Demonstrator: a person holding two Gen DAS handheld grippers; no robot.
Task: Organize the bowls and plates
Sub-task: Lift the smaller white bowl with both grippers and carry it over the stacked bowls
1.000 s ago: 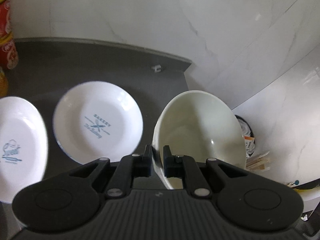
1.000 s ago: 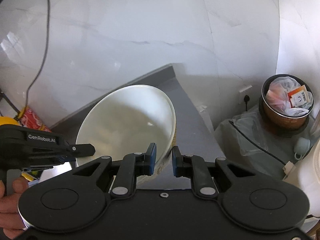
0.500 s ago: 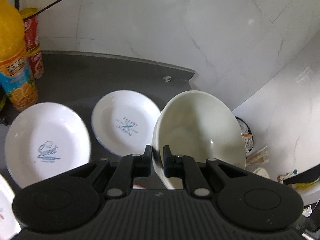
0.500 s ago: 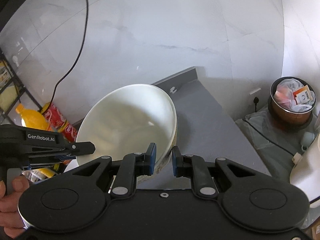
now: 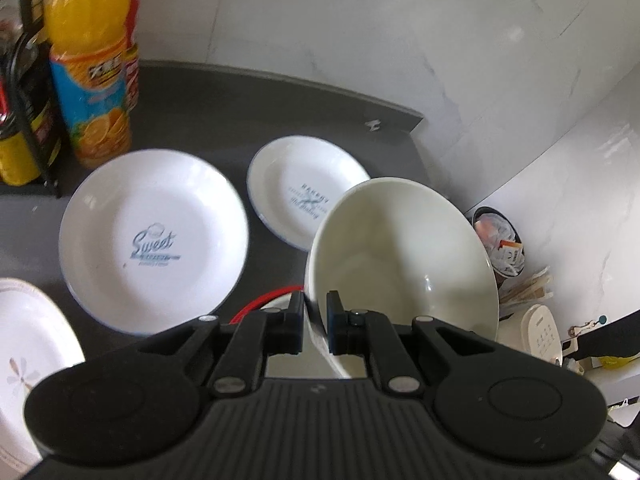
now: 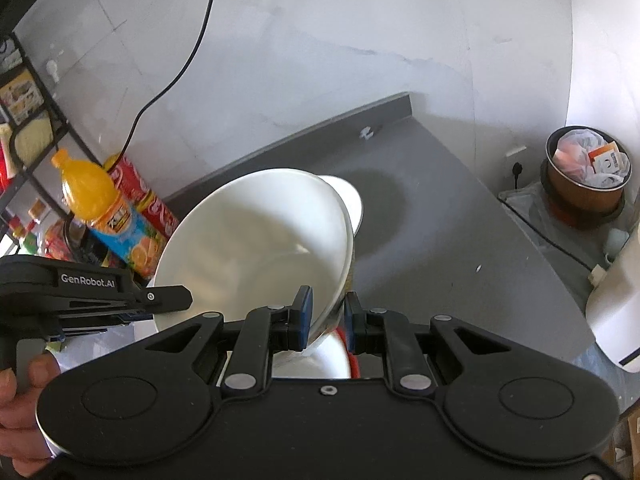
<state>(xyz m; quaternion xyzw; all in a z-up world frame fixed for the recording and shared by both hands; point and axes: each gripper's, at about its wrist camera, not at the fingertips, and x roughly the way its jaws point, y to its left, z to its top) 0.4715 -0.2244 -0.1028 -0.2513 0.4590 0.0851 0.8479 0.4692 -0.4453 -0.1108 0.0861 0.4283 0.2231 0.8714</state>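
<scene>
Both grippers hold one large white bowl (image 5: 400, 264), tilted above the grey counter (image 5: 208, 116). My left gripper (image 5: 315, 322) is shut on its near rim. My right gripper (image 6: 328, 316) is shut on the opposite rim of the bowl (image 6: 256, 248), and the left gripper's finger (image 6: 168, 296) shows at the bowl's left side. Below the bowl sits a red-rimmed white dish (image 6: 340, 356), mostly hidden. On the counter lie a "Sweet" plate (image 5: 154, 240), a smaller "Bakery" plate (image 5: 308, 188) and a floral plate (image 5: 28, 352).
An orange juice bottle (image 5: 90, 68), red cans (image 6: 140, 192) and a black wire rack (image 5: 28, 92) stand at the counter's left back. Past the counter's right edge are a full trash bin (image 6: 586, 172) and a white appliance (image 6: 616, 304). A hand (image 6: 20, 396) grips the left tool.
Both grippers have carried the bowl up and back from the wall. More of the counter now shows: the Sweet plate, the floral plate and the juice bottle have come into view.
</scene>
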